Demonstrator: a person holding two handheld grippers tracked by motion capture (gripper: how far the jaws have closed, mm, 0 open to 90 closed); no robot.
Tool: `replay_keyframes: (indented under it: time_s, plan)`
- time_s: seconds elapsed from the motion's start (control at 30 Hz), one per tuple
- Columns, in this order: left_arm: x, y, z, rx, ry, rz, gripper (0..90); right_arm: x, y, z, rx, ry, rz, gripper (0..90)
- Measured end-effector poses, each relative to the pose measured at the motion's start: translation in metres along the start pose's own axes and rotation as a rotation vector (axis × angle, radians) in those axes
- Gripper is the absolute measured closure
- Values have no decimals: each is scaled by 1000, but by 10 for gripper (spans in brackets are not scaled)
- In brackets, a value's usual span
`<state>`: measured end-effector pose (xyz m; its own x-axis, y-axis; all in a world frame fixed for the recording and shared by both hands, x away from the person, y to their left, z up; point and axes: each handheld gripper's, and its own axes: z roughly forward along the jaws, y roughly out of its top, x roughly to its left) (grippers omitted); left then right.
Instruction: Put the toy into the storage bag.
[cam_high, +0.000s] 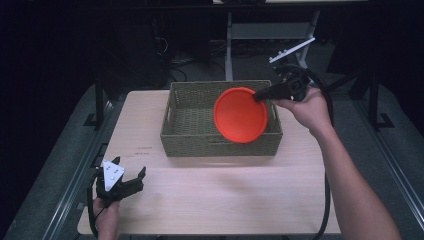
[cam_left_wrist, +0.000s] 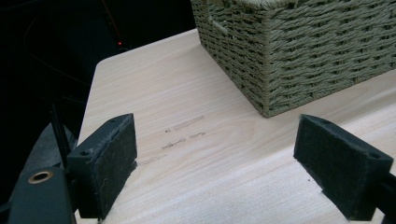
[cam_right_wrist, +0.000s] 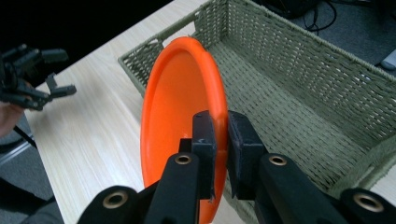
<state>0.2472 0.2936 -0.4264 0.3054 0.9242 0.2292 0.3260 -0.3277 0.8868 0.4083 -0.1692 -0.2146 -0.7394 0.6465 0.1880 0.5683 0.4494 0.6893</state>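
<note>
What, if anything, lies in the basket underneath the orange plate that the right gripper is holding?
Nothing visible: the right gripper grips the orange plate by its rim, tilted over the woven basket, whose visible floor is bare.

So the basket (cam_high: 220, 137) sits on the counter (cam_high: 225, 200) toward the far edge, about 12 o'clock from the counter's middle. The plate (cam_high: 240, 115) stands on edge over the basket's 3 o'clock half, pinched at its rim by the right tool (cam_high: 260, 95), which comes in from 2 o'clock. The left tool (cam_high: 131, 179) hangs out way down at 8 o'clock near the counter's front corner, well apart from the basket, with bare counter between them.
</note>
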Motion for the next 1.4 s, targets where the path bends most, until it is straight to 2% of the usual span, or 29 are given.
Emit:
replay_keyframes:
  time_s: [0.2, 0.9, 1.4]
  plan:
    - [0, 0, 0, -3, -2, -4, 128, -4, 8, 6, 5, -26, -4, 824]
    - [0, 0, 1, -3, -6, -4, 128, -30, 18, 14, -15, -65, 79, 824]
    - [-1, 0, 1, -13, -9, -7, 128, -45, 20, 34, -14, -117, 130, 823]
